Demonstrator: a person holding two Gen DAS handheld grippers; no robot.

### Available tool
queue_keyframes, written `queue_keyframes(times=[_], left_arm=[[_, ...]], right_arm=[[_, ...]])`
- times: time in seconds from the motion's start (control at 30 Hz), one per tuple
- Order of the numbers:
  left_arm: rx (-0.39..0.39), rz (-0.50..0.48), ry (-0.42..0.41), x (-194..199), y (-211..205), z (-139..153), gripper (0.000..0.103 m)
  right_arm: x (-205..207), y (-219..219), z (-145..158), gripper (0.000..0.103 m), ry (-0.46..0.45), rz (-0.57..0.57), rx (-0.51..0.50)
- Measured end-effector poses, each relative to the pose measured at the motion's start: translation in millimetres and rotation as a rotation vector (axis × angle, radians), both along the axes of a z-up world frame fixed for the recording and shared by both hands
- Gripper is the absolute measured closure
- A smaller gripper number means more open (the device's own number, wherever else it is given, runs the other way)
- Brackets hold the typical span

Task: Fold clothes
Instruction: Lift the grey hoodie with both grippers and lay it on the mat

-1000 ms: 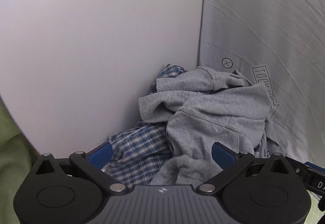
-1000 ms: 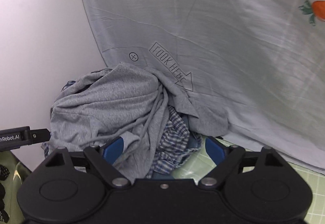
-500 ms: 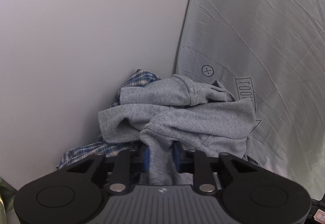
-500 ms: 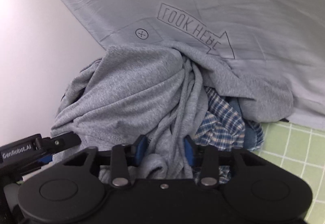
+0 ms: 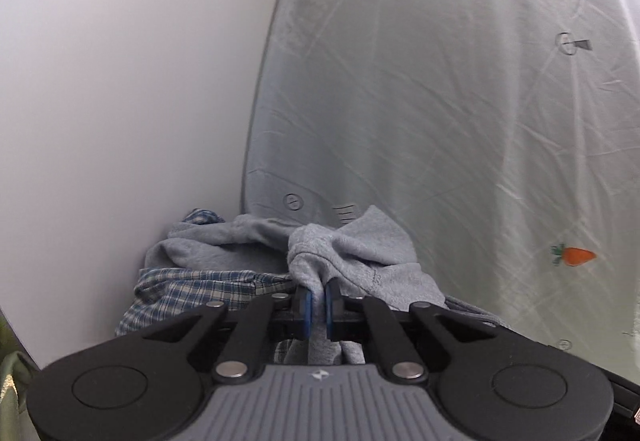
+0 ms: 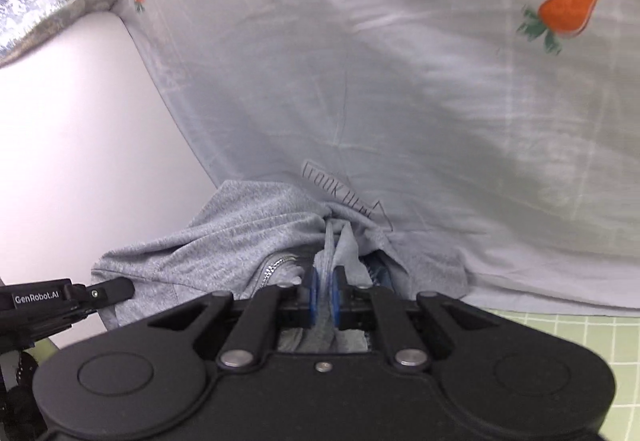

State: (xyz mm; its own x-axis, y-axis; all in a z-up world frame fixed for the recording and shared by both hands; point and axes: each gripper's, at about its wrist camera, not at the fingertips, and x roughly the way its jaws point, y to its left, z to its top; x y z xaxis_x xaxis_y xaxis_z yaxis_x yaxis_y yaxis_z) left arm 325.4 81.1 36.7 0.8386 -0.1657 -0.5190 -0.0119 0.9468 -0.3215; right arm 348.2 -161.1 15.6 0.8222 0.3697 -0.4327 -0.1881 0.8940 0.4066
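Note:
A crumpled grey hoodie (image 5: 360, 245) lies on a pile in the corner, over a blue plaid shirt (image 5: 192, 289). My left gripper (image 5: 316, 301) is shut on a fold of the grey hoodie. In the right wrist view the hoodie (image 6: 248, 237) shows a zipper, and my right gripper (image 6: 325, 295) is shut on another bunch of its fabric. Both pinched folds run up from the blue pads, lifted off the pile. The left gripper's body (image 6: 60, 297) shows at the left edge of the right wrist view.
A pale grey sheet printed with carrots (image 5: 440, 101) hangs behind the pile, also in the right wrist view (image 6: 400, 81). A white wall (image 5: 120, 101) stands to the left. A green gridded mat (image 6: 580, 337) lies at the lower right.
Both grippers went from open to shut on the grey hoodie, then rose and pulled back, so the pile now sits lower and smaller in both views.

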Motion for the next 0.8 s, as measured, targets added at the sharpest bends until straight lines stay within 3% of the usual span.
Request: queue_keyframes(times=[0.1, 0.23, 0.43, 0.57, 0.67, 0.8], left_arm=[[-0.012, -0.063, -0.008, -26, -29, 11, 0.097], [-0.029, -0.147, -0.020, -61, -67, 25, 0.097], [-0.017, -0.237, 0.095, -136, -122, -2, 0.095], [-0.002, -0.292, 0.183, -186, -159, -24, 0.093], [-0.006, -0.302, 0.275, -214, -171, -44, 0.093], [0.009, -0.251, 0.386, -239, -173, -66, 0.080]], right_arm=[[-47, -26, 20, 0.095, -0.066, -0.059, -0.039], [-113, -74, 29, 0.096, -0.071, -0.158, -0.011], [-223, -148, 24, 0.095, -0.056, -0.320, -0.010], [-290, -192, 2, 0.095, 0.019, -0.410, -0.106], [-330, -219, -30, 0.095, 0.149, -0.457, -0.155], [-372, -251, -71, 0.093, 0.321, -0.510, -0.142]])
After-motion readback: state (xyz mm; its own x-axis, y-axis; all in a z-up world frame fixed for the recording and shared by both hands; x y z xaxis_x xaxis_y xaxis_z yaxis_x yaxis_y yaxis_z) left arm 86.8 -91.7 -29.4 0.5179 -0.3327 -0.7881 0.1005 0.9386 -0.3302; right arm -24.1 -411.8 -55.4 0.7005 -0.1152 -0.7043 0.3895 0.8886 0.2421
